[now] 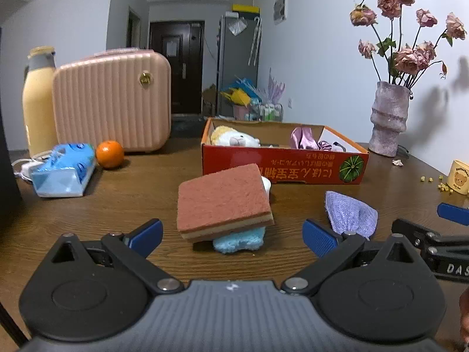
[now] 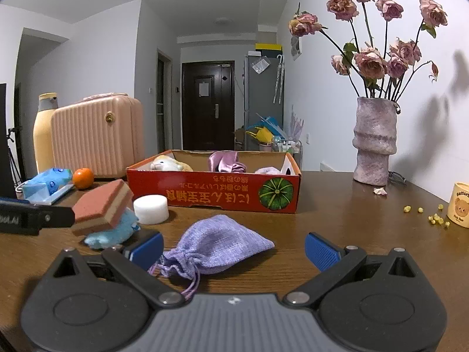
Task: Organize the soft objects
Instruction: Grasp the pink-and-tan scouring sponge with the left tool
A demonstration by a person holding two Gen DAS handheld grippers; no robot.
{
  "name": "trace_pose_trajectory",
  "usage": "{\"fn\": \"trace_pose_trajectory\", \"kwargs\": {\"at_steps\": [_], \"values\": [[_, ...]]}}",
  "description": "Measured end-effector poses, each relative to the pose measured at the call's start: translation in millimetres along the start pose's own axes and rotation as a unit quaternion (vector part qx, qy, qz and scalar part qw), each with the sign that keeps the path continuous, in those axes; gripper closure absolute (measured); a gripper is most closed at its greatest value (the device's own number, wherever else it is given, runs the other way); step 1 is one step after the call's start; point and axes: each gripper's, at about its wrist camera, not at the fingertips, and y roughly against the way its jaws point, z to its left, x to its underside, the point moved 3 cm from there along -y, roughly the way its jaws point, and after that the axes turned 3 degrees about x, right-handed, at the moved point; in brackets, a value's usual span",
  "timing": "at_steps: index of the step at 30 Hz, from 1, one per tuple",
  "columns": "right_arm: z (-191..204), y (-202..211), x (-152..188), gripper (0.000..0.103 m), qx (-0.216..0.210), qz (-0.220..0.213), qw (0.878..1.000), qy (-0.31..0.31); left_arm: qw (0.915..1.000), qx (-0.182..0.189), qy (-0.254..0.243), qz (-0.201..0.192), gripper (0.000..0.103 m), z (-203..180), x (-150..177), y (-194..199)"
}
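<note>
A red cardboard box stands on the wooden table with a plush toy and purple satin cloth inside. In front of it a red-topped sponge leans on a light blue fluffy piece, beside a white foam disc. My left gripper is open, just short of the sponge. A lilac drawstring pouch lies flat between the open fingers of my right gripper.
A pink ribbed case, a yellow bottle, an orange and a blue tissue pack sit at the left. At the right stand a vase of dried roses and a yellow bear cup with crumbs.
</note>
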Motion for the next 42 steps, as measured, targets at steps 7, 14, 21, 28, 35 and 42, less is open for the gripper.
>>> {"fn": "trace_pose_trajectory", "kwargs": {"at_steps": [7,14,21,28,35,42], "values": [[-4,-3,0,0.0,0.015,0.004,1.0,-0.007,0.9988,0.028,0.025,0.033,0.0,9,-10,-26],[-8,-5,1,0.0,0.024,0.009,1.0,-0.01,0.9984,0.019,0.034,0.041,0.0,19,-19,-48],[-9,-8,2,0.0,0.027,0.016,0.999,-0.011,0.9967,0.029,0.044,0.061,0.0,25,-24,-70],[-8,-11,3,0.0,0.03,0.021,0.999,-0.01,0.9954,0.032,0.053,0.073,0.0,31,-26,-88],[-9,-12,3,0.0,0.033,0.025,0.999,-0.009,0.9925,0.051,0.065,0.09,0.0,33,-24,-100],[-9,-13,4,0.0,0.038,0.027,0.999,-0.008,0.993,0.062,0.063,0.078,0.002,32,-21,-99]]}}
